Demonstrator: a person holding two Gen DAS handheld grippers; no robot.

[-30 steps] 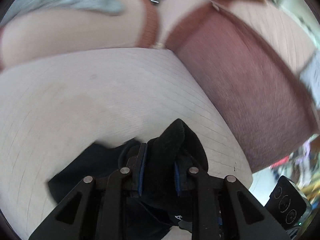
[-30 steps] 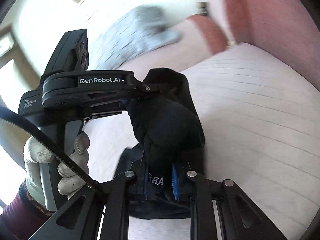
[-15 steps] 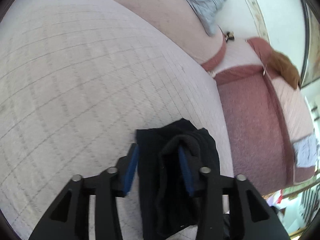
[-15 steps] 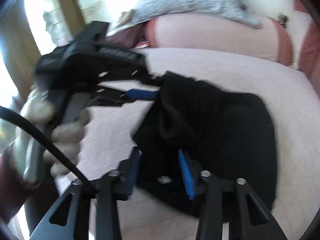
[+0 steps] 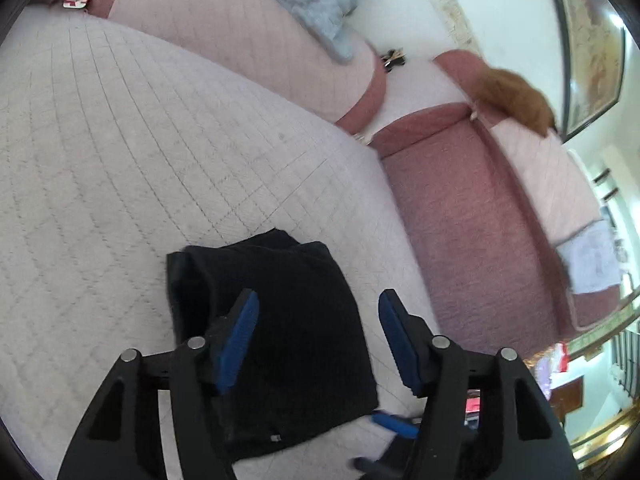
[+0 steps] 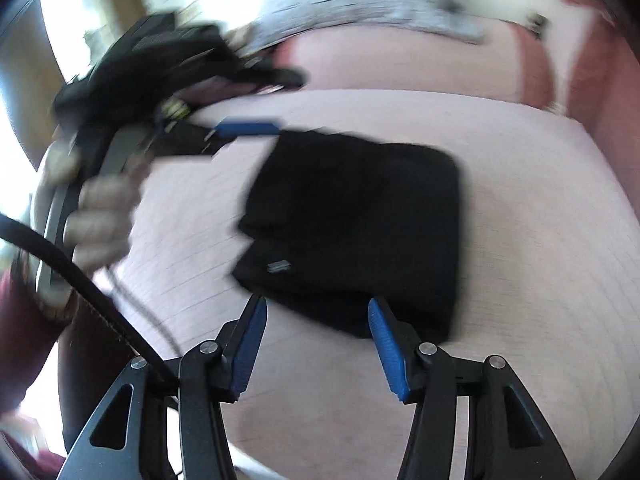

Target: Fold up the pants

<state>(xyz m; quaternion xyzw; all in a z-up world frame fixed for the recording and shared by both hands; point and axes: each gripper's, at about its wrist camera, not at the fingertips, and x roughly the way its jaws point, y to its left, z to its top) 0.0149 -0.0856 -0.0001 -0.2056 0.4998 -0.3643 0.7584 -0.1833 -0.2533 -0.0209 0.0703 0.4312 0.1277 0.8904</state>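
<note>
- Black pants (image 5: pixel 276 328), folded, lie on quilted sofa seat (image 5: pixel 120 168).
- Left gripper (image 5: pixel 316 320) and right gripper (image 6: pixel 316 320): jaws wide, holding nothing.
- Grey blanket (image 5: pixel 320 8) on backrest, well apart.
- Bare seat surrounds the pants.

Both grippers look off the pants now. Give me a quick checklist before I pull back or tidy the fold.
1. Left gripper open, nothing in it: ok.
2. Right gripper open, nothing in it: ok.
3. Pants lying folded on the cushion: ok.
4. Fold edges square: not ok, one layer sticks out at the far corner.
5. Cloth snagged on a finger: cannot tell, the right view is blurred.
</note>
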